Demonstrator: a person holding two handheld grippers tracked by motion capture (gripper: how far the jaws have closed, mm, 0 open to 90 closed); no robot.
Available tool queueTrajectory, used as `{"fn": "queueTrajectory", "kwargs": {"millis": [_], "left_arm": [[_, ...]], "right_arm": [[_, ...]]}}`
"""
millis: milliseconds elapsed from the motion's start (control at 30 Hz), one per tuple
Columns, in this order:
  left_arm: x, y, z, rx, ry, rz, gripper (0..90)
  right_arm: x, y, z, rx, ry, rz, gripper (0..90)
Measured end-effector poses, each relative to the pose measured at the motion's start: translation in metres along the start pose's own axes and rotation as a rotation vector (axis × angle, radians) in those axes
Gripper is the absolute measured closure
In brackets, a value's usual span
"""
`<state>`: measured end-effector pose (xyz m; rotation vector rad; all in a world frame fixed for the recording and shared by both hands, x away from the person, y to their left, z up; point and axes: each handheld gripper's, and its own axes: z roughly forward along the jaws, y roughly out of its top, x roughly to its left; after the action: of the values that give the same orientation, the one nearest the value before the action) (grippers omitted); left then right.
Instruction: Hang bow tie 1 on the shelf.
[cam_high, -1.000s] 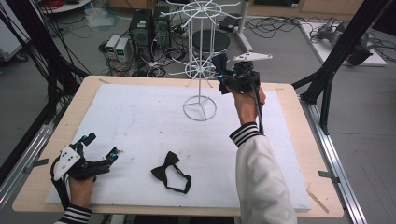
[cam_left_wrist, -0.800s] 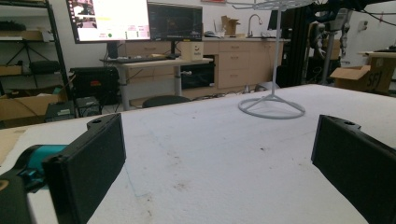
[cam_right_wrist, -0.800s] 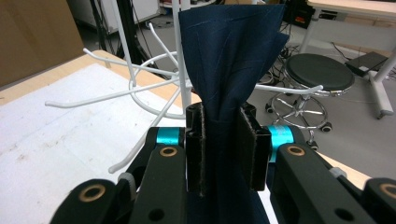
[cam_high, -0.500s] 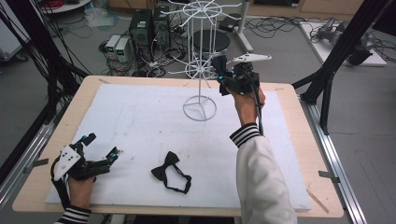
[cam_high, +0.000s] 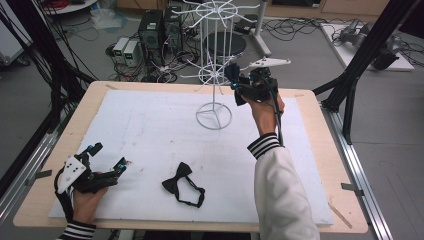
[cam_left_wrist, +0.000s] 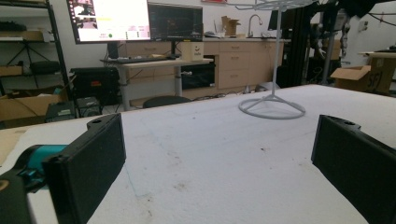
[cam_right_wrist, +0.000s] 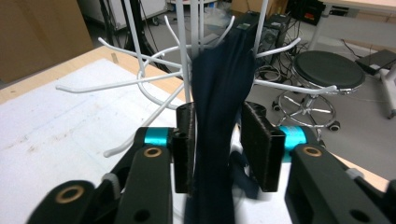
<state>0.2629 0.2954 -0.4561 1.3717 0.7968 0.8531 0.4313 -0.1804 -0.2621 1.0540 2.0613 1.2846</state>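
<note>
A white wire rack (cam_high: 214, 116) stands on the white mat at the far middle. From one of its hooks (cam_right_wrist: 140, 84) hangs a dark navy cloth strip (cam_right_wrist: 219, 84). My right gripper (cam_right_wrist: 219, 116) is raised at the rack (cam_high: 235, 84), and the strip runs down between its jaws. Those jaws have just been opening. One pad lies against the cloth and the other stands off it. A black bow tie (cam_high: 182, 184) lies flat near the front edge. My left gripper (cam_high: 109, 156) rests open at the front left, nothing between its jaws (cam_left_wrist: 215, 158), facing the rack base (cam_left_wrist: 272, 105).
The white mat (cam_high: 150, 130) covers a wooden table (cam_high: 320, 150). Beyond the far edge are computer boxes (cam_high: 152, 32), cables and a round stool (cam_high: 226, 44). Black frame posts (cam_high: 360, 55) stand at both sides.
</note>
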Motion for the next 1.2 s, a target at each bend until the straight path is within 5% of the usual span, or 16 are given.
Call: {"fn": "queueTrajectory", "kwargs": {"millis": [133,267,367,667,1200], "left_arm": [[0.0,0.0,0.0,0.0,0.003,0.0,3.5],[0.0,0.0,0.0,0.0,0.003,-0.001,3.4],[0.0,0.0,0.0,-0.001,0.002,-0.002,3.5],[0.0,0.0,0.0,-0.001,0.001,-0.001,3.4],[0.0,0.0,0.0,-0.002,0.002,-0.003,3.4]], "right_arm": [[0.001,0.001,-0.003,-0.012,0.012,-0.003,51.4],[0.003,0.0,-0.004,-0.036,-0.01,-0.013,14.8],[0.006,0.001,-0.008,-0.049,-0.04,-0.042,0.6],[0.009,-0.011,-0.03,-0.105,0.023,-0.059,0.6],[0.004,-0.05,-0.073,-0.166,0.021,-0.058,0.6]]}}
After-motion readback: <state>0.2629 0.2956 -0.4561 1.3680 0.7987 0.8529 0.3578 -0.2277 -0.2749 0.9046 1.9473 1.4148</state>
